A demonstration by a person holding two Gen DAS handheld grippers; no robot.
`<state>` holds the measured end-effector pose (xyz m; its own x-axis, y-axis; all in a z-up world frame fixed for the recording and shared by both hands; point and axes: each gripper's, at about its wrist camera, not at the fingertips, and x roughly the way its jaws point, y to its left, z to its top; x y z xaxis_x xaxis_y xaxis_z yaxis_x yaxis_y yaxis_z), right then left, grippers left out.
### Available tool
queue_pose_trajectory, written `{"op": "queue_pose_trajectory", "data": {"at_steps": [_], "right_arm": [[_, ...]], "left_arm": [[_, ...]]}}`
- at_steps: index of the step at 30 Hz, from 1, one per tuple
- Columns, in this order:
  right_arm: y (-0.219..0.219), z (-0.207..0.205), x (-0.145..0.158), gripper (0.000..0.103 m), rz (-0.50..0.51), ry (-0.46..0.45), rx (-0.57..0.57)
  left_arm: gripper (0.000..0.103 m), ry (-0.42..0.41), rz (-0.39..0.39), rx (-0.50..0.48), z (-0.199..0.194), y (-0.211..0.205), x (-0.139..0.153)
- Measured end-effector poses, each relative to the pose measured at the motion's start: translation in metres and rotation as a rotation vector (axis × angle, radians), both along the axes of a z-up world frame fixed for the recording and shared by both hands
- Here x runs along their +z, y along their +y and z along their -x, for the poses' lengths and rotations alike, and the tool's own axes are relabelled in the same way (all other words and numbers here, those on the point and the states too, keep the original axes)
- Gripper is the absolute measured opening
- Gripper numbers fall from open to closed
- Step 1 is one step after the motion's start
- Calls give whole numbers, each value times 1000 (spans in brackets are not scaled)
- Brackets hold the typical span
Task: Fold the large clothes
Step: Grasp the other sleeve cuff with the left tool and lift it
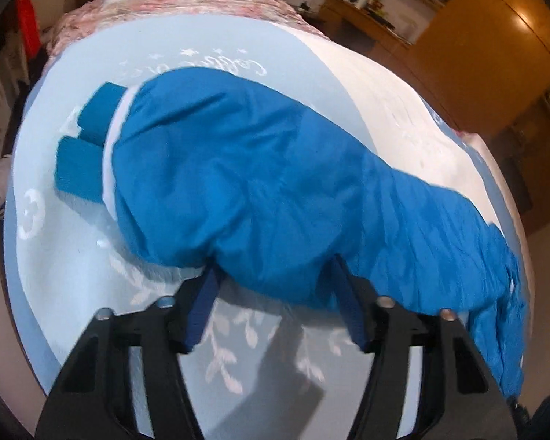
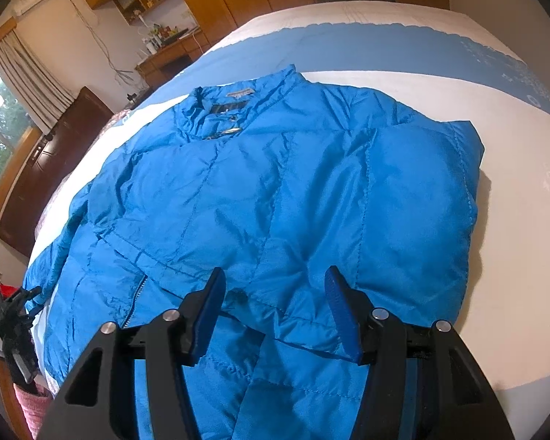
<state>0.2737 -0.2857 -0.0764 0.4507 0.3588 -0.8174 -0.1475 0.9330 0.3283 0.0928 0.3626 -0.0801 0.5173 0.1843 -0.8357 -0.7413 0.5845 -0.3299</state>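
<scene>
Right now a blue padded jacket (image 2: 260, 190) lies flat, front up, across a bed (image 2: 513, 220) covered in a pale blue and white sheet, collar toward the far side and hem toward the camera. One side looks already folded in over the body, since the right-hand edge in the right wrist view ends in a straight, puffy fold with no sleeve showing beyond it. The other sleeve trails off the opposite side, so the fold seems to be midway, with that sleeve and side panel the likely next part to bring in. The right gripper (image 2: 275, 306) hovers over the hem with its jaws apart; cloth lies below them, but the pads do not press on it. The left gripper (image 1: 273, 302) is also parted, its tips at the near edge of the jacket's bulk, and nothing is pinched between them. The next move probably calls for closing on a firm pinch of the slippery shell, then lifting high enough that the thick filling rolls over rather than dragging the whole jacket. Only the left wrist view shows the two knitted cuffs (image 1: 84, 146) lying side by side on the sheet, with a white lining edge behind them. Only the right wrist view shows the collar (image 2: 231, 113), the zip and the other gripper at the far left.
</scene>
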Motion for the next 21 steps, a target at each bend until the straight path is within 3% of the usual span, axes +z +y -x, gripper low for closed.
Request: {"op": "queue_pose_trajectory", "data": {"at_steps": [3, 4, 7, 10, 14, 21], "right_arm": [[-1, -1, -1, 57, 1, 2, 0], [0, -1, -1, 57, 2, 3, -1], [0, -3, -6, 57, 16, 20, -6], [2, -7, -14, 57, 27, 30, -10], [-1, -9, -15, 57, -2, 25, -6], [-4, 6, 9, 58, -12, -28, 14]], "left_arm": [[34, -6, 6, 36, -3, 4, 2], [23, -13, 4, 45, -5, 4, 4], [12, -45, 6, 46, -6, 5, 10], [6, -62, -10, 49, -19, 3, 10], [4, -131, -88, 26, -19, -13, 37], [4, -252, -224, -186, -61, -87, 97]]}}
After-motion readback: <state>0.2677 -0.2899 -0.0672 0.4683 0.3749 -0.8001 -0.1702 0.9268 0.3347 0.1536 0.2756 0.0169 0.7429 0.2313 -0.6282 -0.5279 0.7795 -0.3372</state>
